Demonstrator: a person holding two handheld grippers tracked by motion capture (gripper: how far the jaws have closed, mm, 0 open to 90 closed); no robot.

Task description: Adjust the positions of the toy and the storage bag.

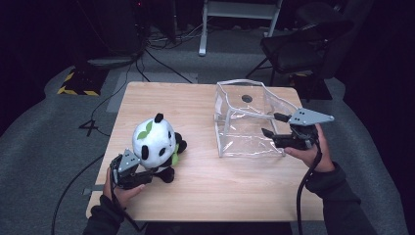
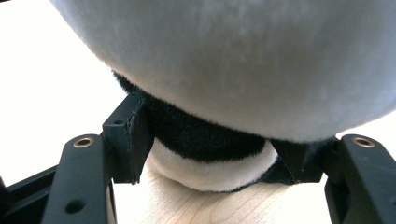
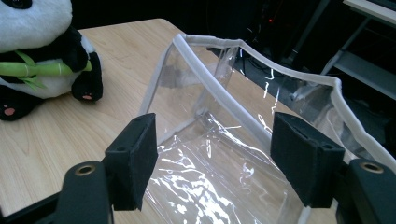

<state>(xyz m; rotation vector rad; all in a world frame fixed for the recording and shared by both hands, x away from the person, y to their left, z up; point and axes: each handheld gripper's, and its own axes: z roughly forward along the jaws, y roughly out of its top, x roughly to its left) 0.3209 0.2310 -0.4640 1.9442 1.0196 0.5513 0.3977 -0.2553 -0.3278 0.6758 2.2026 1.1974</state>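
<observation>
Clear plastic bag (image 1: 244, 120) stands empty on the bench (image 1: 195, 191) with its rim between the open jaws of the right gripper (image 1: 272, 125), while the left gripper (image 1: 145, 177), jaws closed around the toy panda (image 1: 155, 142) low on its body, has yet to lift it in, by my judgement.

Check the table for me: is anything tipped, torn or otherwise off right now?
Nothing stands out. The plush panda sits upright on the table, and the clear plastic bin stands open side up. Its soft rim sags and its walls are creased, but I see no tear or spill.
</observation>
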